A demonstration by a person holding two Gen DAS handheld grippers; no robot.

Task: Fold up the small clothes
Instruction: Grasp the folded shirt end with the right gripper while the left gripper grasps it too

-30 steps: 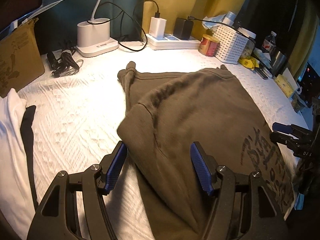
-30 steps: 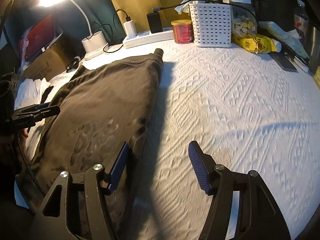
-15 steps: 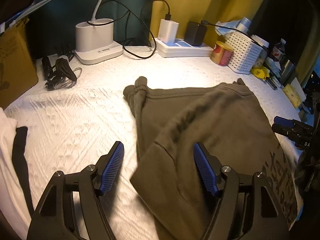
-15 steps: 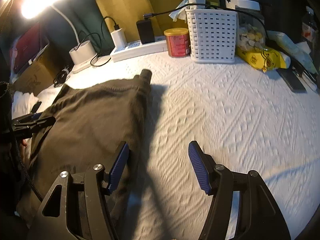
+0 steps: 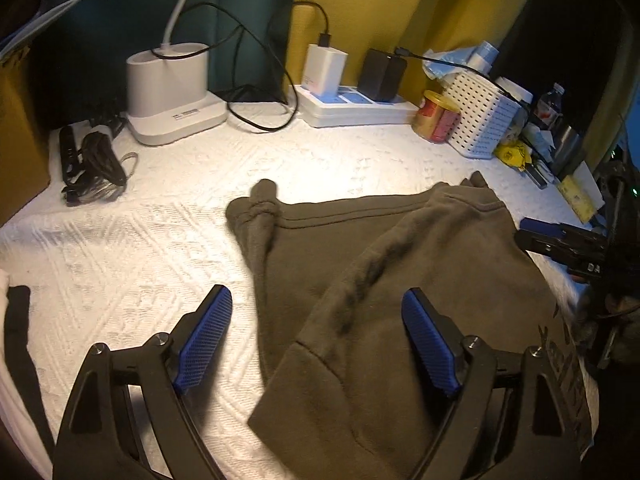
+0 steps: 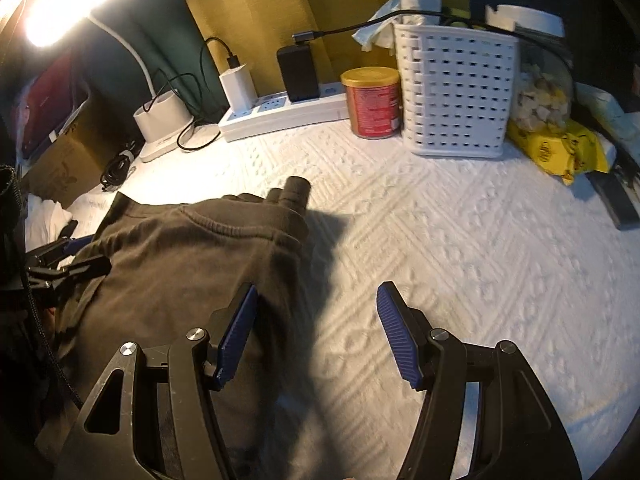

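Observation:
An olive-brown garment point(image 5: 420, 280) lies on the white textured cover point(image 5: 140, 248), with one side flap folded over its middle. My left gripper point(image 5: 316, 294) hovers over the garment's left edge. Its blue pads point(image 5: 204, 336) are apart and its jaws are opening, with cloth below them but not pinched. In the right wrist view the same garment point(image 6: 180, 272) fills the left side. My right gripper point(image 6: 318, 290) stands open at the garment's right edge, mostly over bare cover. Each gripper shows in the other's view: the right gripper point(image 5: 560, 240) and the left gripper point(image 6: 68, 260).
Along the back stand a white lamp base point(image 5: 172, 92), a power strip with chargers point(image 5: 356, 108), a red can point(image 6: 374, 102) and a white slotted basket point(image 6: 456, 92). Coiled black cables point(image 5: 92, 164) lie at the back left. White cloth with a black strip point(image 5: 18, 340) lies at the left.
Both grippers have moved forward toward the back of the table, so the garment's far hem sits lower in both views. The left jaws have widened. The right jaws keep the same gap.

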